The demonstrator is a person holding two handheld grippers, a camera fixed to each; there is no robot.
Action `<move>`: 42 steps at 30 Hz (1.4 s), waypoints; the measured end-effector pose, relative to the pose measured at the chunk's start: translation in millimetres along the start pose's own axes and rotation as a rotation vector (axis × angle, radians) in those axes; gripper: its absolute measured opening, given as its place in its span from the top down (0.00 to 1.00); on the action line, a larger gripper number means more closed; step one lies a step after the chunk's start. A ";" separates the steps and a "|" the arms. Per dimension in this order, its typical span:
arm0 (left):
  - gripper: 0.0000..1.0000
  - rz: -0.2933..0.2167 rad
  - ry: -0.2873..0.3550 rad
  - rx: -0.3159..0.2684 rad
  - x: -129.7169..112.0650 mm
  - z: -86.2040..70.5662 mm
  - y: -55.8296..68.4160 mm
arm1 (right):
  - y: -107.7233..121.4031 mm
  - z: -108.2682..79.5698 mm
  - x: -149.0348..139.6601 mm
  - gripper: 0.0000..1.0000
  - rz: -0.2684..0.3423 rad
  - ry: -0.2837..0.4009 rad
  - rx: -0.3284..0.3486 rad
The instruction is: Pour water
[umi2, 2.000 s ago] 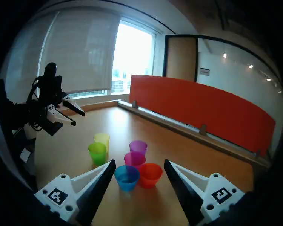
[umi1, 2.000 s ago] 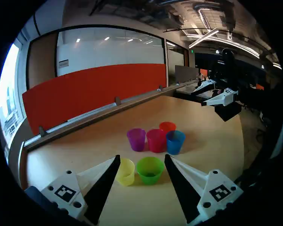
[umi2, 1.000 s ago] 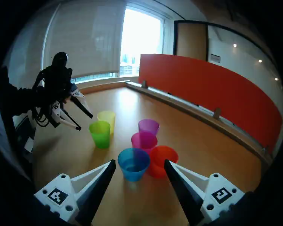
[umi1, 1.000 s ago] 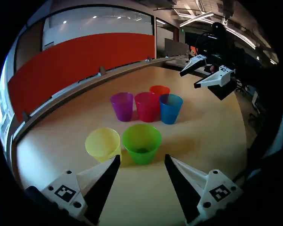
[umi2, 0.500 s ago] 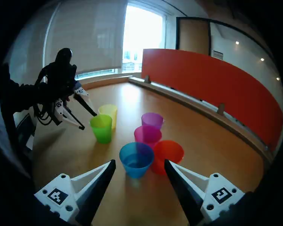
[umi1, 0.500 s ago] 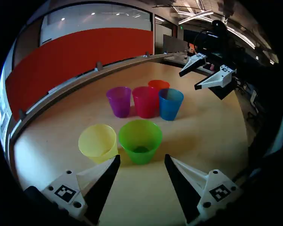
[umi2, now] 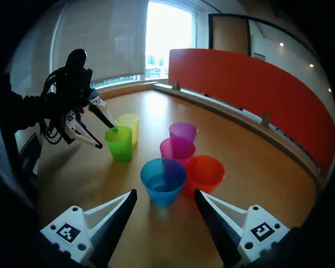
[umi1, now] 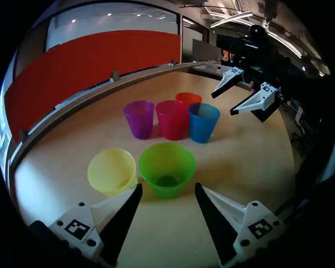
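Several plastic cups stand on a wooden table (umi1: 239, 156). In the left gripper view, my left gripper (umi1: 167, 190) is open, its fingers just short of the green cup (umi1: 166, 169), which holds a little water. A yellow cup (umi1: 111, 171) stands beside it. Behind are purple (umi1: 139, 118), magenta (umi1: 171, 119), orange (umi1: 188, 98) and blue (umi1: 203, 121) cups. In the right gripper view, my right gripper (umi2: 165, 194) is open just before the blue cup (umi2: 163, 181), with water in it. The left gripper (umi2: 102, 131) appears there at the green cup (umi2: 119, 142).
An orange partition (umi1: 87, 67) with a rail runs along the table's far side. A bright window (umi2: 167, 40) with a blind lies beyond the table. In the left gripper view the right gripper (umi1: 239, 96) hovers behind the blue cup. Bare tabletop lies to the right of the cups.
Both grippers have come forward and tipped down towards the cups: the left closing in on the green cup, the right on the blue one. The cups have not moved.
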State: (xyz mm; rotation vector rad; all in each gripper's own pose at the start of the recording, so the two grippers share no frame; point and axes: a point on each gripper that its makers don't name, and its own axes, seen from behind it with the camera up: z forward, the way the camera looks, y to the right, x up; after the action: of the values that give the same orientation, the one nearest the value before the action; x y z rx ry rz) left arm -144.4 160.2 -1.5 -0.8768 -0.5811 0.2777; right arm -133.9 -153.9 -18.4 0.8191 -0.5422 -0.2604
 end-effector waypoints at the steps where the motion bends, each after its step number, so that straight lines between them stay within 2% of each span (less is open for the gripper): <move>1: 0.13 -0.001 -0.001 -0.005 0.5 0.1 1.4 | 0.2 1.2 -1.3 0.01 0.001 -0.003 0.000; 3: 0.14 -0.002 -0.004 -0.014 1.4 0.4 4.0 | 0.6 3.7 -4.1 0.01 0.004 -0.009 0.001; 9: 0.13 -0.003 -0.008 0.002 1.5 7.0 -2.5 | 1.0 11.1 -10.4 0.01 0.011 -0.023 0.006; 15: 0.13 -0.003 -0.020 -0.013 0.7 10.1 0.6 | 3.8 20.2 -14.3 0.01 0.013 -0.036 0.004; 24: 0.14 -0.006 -0.023 -0.012 2.4 20.0 -4.6 | 2.8 33.4 -18.5 0.01 0.006 -0.056 0.018; 30: 0.14 -0.008 -0.033 -0.028 2.1 22.2 -0.5 | 3.6 41.1 -22.4 0.01 0.015 -0.074 0.019; 42: 0.14 -0.005 -0.034 -0.018 3.5 32.0 -5.0 | 0.8 57.1 -19.1 0.01 0.007 -0.079 0.031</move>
State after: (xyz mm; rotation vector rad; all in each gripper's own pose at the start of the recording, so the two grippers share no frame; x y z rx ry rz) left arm -160.3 179.2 19.7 -0.8890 -0.6184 0.2835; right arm -181.3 -180.8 7.2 0.8397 -0.6241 -0.2789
